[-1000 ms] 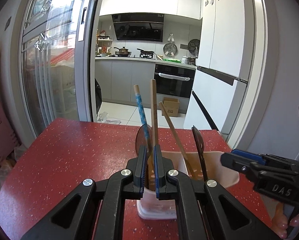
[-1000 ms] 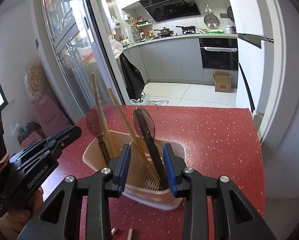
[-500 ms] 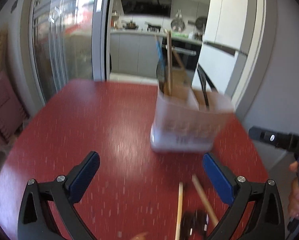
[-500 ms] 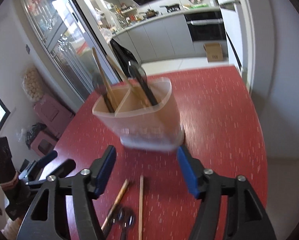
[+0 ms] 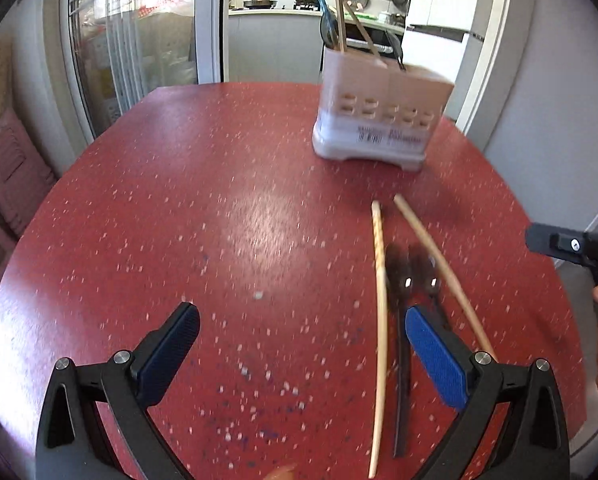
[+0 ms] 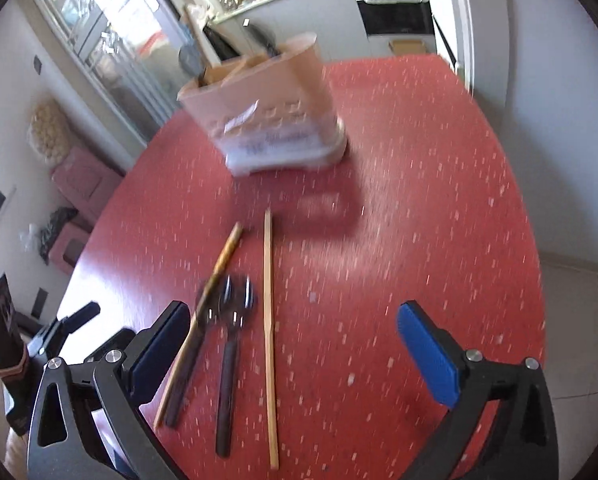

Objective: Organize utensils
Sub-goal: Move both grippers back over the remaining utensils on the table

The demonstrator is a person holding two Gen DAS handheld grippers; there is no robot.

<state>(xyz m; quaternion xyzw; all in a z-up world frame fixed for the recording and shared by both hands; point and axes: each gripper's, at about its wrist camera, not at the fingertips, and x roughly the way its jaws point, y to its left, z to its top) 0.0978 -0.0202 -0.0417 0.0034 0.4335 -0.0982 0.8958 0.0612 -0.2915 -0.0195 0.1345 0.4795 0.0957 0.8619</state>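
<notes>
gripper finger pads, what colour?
Blue, on black arms. Clearest on the right gripper in the right wrist view; the left gripper matches.

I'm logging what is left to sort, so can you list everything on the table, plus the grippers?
Table: one, red with pale speckles, under everything.
Utensil holder: one, beige with a white base, far side of the table, upright, with chopsticks and dark utensils standing in it.
Loose chopsticks: two, light wood, lying on the table nearer than the holder, either side of the spoons.
Loose spoons: two, dark, lying side by side between the chopsticks; blurred.
Left gripper: black with blue pads, open, holding nothing.
Right gripper: black with blue pads, open, holding nothing.
</notes>
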